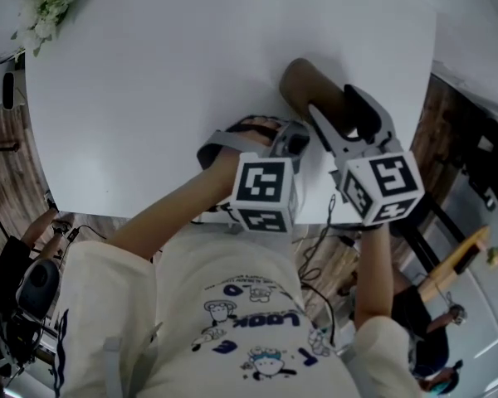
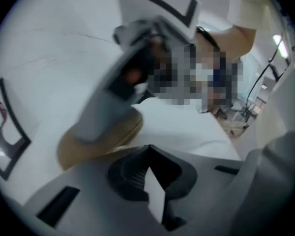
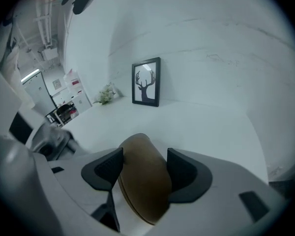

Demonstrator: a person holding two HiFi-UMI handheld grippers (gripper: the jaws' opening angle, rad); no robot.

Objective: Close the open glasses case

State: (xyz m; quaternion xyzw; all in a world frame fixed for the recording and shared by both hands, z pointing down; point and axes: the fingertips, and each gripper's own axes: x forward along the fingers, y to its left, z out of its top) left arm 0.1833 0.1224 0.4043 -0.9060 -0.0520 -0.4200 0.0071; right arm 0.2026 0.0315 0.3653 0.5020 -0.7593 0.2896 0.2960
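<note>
1. Glasses case [image 3: 140, 181]: brown, oval, hard-shell type. Lies on white table [image 1: 149, 73], right part of top, in front of person. Appears shut or nearly so, judging by thin seam along lower-left rim in right gripper view; impossible to confirm latch.
2. Handling (est.): prob. light, w/ stiff shell and smooth curved skin. Apt to slip in pads or skate on tabletop if pushed off-centre. Likely to snap closed rather than ease, if spring-hinged.
3. Best hold (est.): across short width at mid-length, pads on opp. long sides, clear of seam. Alt.: press flat on lid top w/ base pinned.
4. R gripper [image 3: 143, 168]: jaws wide, clamped on case. Dark pads touching both long sides, w/ case filling gap and near end projecting toward camera.
5. L gripper [image 2: 148, 168]: jaws together, nothing betw. them. Sits just beside case, on its left in head view; no contact discernible.
6. Rel. position: case directly betw. R pads. In left gripper view, seen ahead and to upper left, partly covered by R gripper.
</note>
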